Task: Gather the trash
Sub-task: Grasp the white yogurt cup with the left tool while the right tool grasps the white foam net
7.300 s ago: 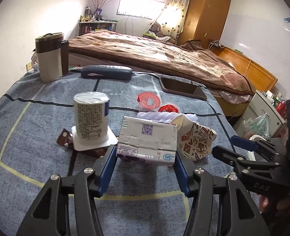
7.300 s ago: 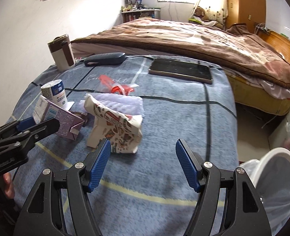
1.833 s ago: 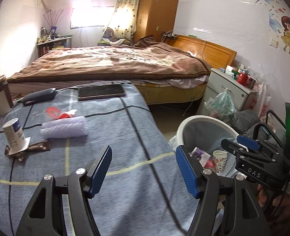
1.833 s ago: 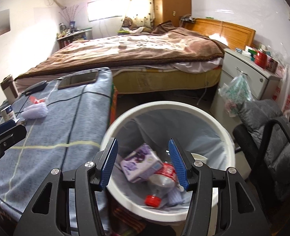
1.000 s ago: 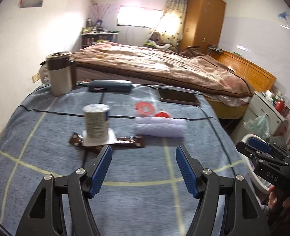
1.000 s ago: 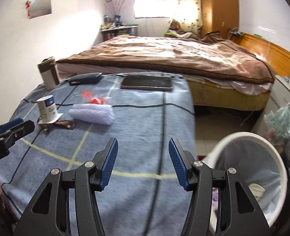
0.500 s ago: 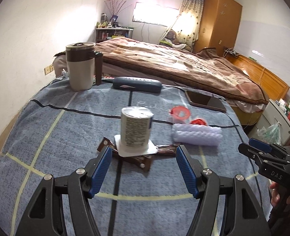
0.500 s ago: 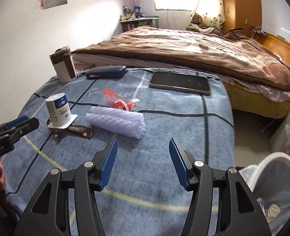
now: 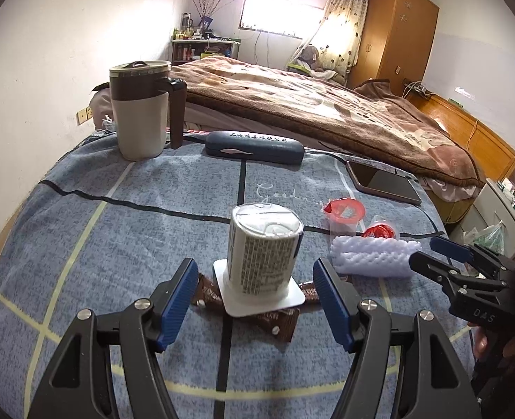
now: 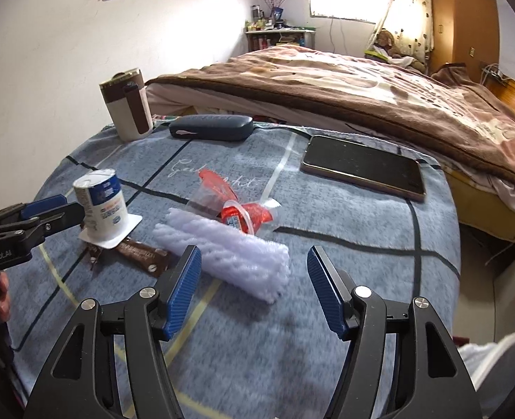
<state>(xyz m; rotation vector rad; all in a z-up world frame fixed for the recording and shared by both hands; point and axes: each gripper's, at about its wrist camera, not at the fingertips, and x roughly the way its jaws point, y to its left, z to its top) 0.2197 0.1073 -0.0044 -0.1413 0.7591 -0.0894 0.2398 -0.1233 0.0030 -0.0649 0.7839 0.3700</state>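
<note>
Two tools: cup (image 9: 262, 249) ahead of left tool (image 9: 254, 300), untouched.

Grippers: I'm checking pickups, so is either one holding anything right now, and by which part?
Nothing is held. The left gripper is open around the yogurt cup, untouched; the right gripper, jaws just opened wider, faces the foam roll.

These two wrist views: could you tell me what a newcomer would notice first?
An upturned white yogurt cup stands centred ahead of the open left claw, on a blue plaid blanket. To its right a white foam sleeve lies before the open right claw. At the far edge stands a brown-and-cream mug.
</note>
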